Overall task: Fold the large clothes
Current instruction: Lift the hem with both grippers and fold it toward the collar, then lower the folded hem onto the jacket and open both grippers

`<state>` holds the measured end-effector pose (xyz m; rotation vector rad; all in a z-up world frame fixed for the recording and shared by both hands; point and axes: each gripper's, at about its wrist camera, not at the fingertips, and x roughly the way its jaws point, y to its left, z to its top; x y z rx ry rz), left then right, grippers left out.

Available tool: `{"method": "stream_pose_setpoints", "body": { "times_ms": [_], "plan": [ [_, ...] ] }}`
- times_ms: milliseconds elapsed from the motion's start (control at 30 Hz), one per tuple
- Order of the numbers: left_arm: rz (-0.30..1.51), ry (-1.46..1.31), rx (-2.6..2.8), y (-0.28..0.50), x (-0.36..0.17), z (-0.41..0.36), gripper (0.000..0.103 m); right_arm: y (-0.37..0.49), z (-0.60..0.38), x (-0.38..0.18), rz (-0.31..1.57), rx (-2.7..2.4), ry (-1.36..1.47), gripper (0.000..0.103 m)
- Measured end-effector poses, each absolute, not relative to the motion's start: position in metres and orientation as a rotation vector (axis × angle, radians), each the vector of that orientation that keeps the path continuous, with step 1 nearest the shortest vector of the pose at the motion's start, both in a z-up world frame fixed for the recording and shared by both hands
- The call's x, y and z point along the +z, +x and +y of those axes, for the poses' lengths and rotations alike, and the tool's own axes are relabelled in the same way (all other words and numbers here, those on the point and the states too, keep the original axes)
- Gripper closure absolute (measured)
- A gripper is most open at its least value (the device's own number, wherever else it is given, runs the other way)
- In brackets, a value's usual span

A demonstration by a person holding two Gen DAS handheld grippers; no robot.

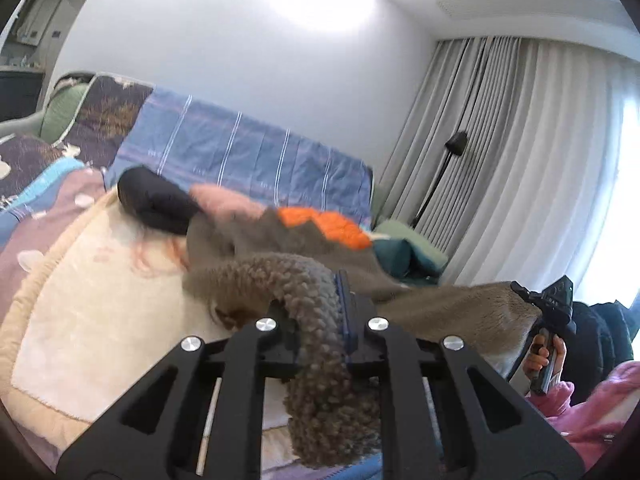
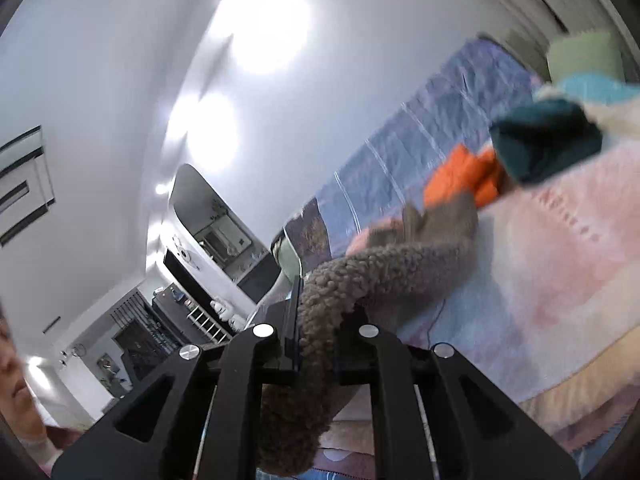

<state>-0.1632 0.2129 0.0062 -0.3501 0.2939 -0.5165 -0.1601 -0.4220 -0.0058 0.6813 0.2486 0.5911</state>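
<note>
Left gripper (image 1: 320, 312) clamped on fleece (image 1: 316, 364). Right gripper (image 2: 320, 320) pinching fleece too, raised above blanket (image 1: 100, 300). Orange cloth (image 1: 324, 226) beyond, on bed.

Left wrist view: close behind the left gripper (image 1: 316, 312), level, facing across the bed (image 1: 100, 300) toward the striped blue cover (image 1: 240, 152) and curtains (image 1: 520, 152). Right wrist view: close behind the right gripper (image 2: 316, 320), rolled steeply, facing the same bed. Shared by both: brown fleece garment (image 1: 316, 240), orange cloth (image 1: 328, 224), blue cover, white wall (image 1: 240, 60).
</note>
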Motion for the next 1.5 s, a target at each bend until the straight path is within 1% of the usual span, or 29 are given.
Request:
{"method": "stream_pose_setpoints", "body": {
  "times_ms": [167,300,533,633,900,1033,1100,1133,1167,1233,1267,1333,1400,1433,1500],
  "plan": [
    [0.206,-0.354,-0.507,-0.187,0.028,0.216,0.089,-0.187,-0.421,0.026,0.138,0.568,0.572,0.092],
    [0.202,-0.356,-0.509,-0.170,0.030,0.212,0.089,-0.161,-0.423,0.018,0.148,0.544,0.584,0.092],
    [0.315,-0.403,-0.460,-0.100,0.013,0.208,0.089,-0.103,-0.427,-0.004,0.235,0.425,0.620,0.091],
    [0.320,-0.402,-0.446,-0.075,0.015,0.208,0.089,-0.073,-0.423,-0.001,0.236,0.399,0.590,0.091],
    [0.360,-0.383,-0.365,0.032,0.030,0.205,0.089,0.030,-0.412,0.016,0.257,0.308,0.526,0.091],
    [0.431,-0.376,-0.300,0.105,0.004,0.200,0.089,0.097,-0.404,-0.005,0.364,0.197,0.483,0.091],
    [0.514,-0.317,-0.219,0.147,-0.034,0.191,0.088,0.134,-0.399,-0.034,0.456,0.130,0.455,0.091],
    [0.555,-0.300,-0.191,0.161,-0.053,0.187,0.086,0.155,-0.394,-0.059,0.525,0.069,0.417,0.091],
    [0.645,-0.253,-0.139,0.184,-0.087,0.180,0.086,0.164,-0.390,-0.075,0.576,0.034,0.387,0.091],
    [0.725,-0.258,-0.138,0.201,-0.123,0.180,0.086,0.181,-0.390,-0.112,0.663,-0.007,0.397,0.091],
    [0.716,-0.367,-0.191,0.204,-0.129,0.194,0.085,0.181,-0.398,-0.123,0.659,0.009,0.472,0.091],
    [0.695,-0.473,-0.250,0.202,-0.128,0.213,0.084,0.178,-0.406,-0.121,0.645,0.044,0.519,0.091],
    [0.690,-0.463,-0.251,0.198,-0.128,0.212,0.083,0.177,-0.403,-0.120,0.642,0.043,0.498,0.090],
    [0.686,-0.451,-0.247,0.196,-0.126,0.211,0.083,0.175,-0.401,-0.119,0.641,0.039,0.485,0.088],
    [0.660,-0.409,-0.239,0.188,-0.112,0.205,0.081,0.173,-0.398,-0.115,0.642,0.041,0.467,0.086]
  ]
}}
